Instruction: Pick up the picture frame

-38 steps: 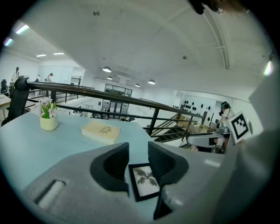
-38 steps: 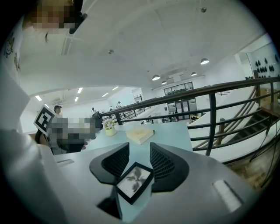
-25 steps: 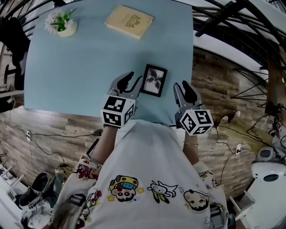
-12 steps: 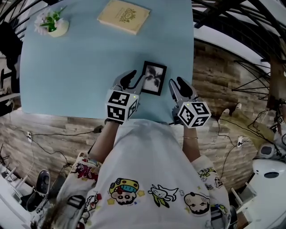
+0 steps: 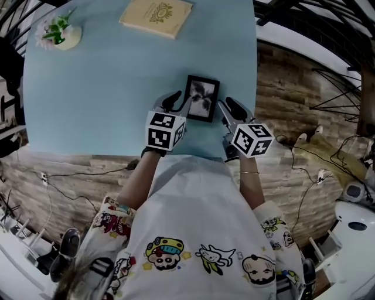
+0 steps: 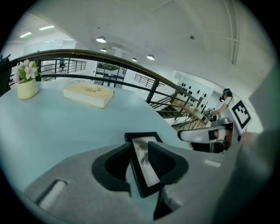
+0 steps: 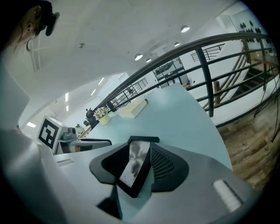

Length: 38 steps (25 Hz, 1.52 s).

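Note:
A small black picture frame (image 5: pixel 201 98) with a dark print lies flat on the light blue table (image 5: pixel 94 99), near its front right corner. My left gripper (image 5: pixel 177 102) is at the frame's left side and my right gripper (image 5: pixel 229 109) at its right side. In the left gripper view the frame (image 6: pixel 142 164) shows in the gap of the left gripper (image 6: pixel 139 147), a strip of table visible beside it. In the right gripper view the frame (image 7: pixel 135 164) sits likewise in the gap of the right gripper (image 7: pixel 141 148). Both stand open, pads not pressing.
A cream book (image 5: pixel 156 13) lies at the table's far side. A pot of white flowers (image 5: pixel 58 34) stands at the far left corner. The table's front edge runs just under both grippers, with wooden floor and cables below. A black railing (image 6: pixel 144 76) curves behind the table.
Both grippers have sunk toward the table and drawn in closer to the frame's two sides. The frame has not moved.

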Each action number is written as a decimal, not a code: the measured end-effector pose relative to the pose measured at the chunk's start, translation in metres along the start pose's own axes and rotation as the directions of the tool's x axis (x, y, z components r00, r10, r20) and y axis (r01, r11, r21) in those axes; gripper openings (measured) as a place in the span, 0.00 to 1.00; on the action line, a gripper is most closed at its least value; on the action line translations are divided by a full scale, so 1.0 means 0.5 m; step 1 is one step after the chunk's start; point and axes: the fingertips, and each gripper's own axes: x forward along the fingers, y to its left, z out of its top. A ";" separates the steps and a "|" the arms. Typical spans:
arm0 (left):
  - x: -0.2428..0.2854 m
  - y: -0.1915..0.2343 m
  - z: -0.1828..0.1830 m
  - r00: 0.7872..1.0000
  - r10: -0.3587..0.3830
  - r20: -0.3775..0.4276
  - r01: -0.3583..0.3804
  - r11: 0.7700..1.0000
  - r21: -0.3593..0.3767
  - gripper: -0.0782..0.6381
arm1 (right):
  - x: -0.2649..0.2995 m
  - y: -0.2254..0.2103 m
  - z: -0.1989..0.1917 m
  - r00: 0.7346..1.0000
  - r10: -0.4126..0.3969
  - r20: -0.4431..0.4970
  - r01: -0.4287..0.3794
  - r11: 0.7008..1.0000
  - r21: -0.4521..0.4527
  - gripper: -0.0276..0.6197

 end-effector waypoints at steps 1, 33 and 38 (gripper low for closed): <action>0.007 0.003 -0.006 1.000 0.003 -0.009 -0.003 1.000 -0.003 0.29 | 0.004 -0.003 -0.005 1.000 0.003 -0.005 -0.003 1.000 0.015 0.26; 0.082 0.028 -0.064 0.995 0.004 -0.101 -0.017 0.992 -0.129 0.21 | 0.056 -0.032 -0.067 0.997 0.050 -0.061 -0.036 0.979 0.203 0.27; 0.083 0.031 -0.063 0.995 0.002 -0.096 -0.017 0.987 -0.159 0.21 | 0.063 -0.034 -0.070 0.994 0.073 -0.082 -0.050 0.966 0.254 0.28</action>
